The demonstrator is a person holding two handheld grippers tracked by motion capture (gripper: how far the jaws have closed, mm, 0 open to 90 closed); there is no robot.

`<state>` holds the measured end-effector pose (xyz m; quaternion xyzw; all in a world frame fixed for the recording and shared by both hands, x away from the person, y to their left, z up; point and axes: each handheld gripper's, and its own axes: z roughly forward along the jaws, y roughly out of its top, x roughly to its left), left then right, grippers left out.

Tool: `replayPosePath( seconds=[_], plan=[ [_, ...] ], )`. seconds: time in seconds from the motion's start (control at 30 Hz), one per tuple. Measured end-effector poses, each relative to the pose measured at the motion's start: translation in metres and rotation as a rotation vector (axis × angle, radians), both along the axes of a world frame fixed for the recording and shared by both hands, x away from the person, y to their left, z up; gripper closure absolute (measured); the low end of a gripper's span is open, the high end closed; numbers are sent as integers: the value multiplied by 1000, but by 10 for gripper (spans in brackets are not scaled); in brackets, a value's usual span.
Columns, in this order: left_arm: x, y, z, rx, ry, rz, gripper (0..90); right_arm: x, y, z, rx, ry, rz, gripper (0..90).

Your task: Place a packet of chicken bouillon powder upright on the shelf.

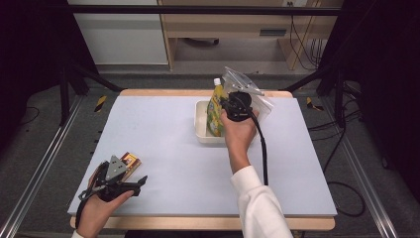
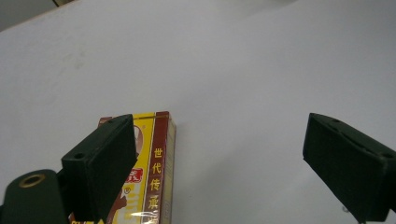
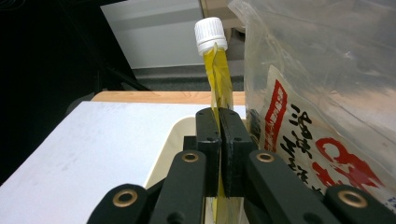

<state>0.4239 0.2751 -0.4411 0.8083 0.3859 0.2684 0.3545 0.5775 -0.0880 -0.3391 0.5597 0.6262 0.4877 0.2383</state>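
A yellow spouted pouch (image 1: 216,106) with a white cap (image 3: 210,33) stands upright in a cream tray (image 1: 200,130) at the table's far middle. My right gripper (image 3: 218,116) is shut on the pouch's thin edge (image 3: 219,81) just below the cap. Beside it leans a clear plastic bag (image 3: 322,88) with red print. At the near left my left gripper (image 2: 219,154) hovers low over the table, open with nothing between its jaws. A yellow and maroon box (image 2: 152,172) lies flat under its left jaw, and in the high view the box (image 1: 131,160) sits just beyond the gripper (image 1: 130,184).
The table is covered by a pale grey mat (image 1: 163,148) with a wooden edge (image 1: 208,223) at the front. Dark frame posts (image 1: 64,94) stand at either side, and cables (image 1: 346,188) trail on the floor at the right.
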Motion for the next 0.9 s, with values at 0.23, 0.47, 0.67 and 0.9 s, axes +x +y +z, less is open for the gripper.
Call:
replayPosePath(
  seconds=[0.23,0.47,0.67,0.9],
  plan=[
    [0,0,0,0,-1,-1,94,-2,4,-1,-8,-4,14,865],
    [0,1,0,-3,-3,1,94,-7,5,3,14,-44,25,744],
    [0,1,1,1,-7,-2,93,-22,0,16,32,-95,43,654],
    [0,1,1,6,-12,3,94,-44,-6,28,-16,-155,78,581]
  ],
)
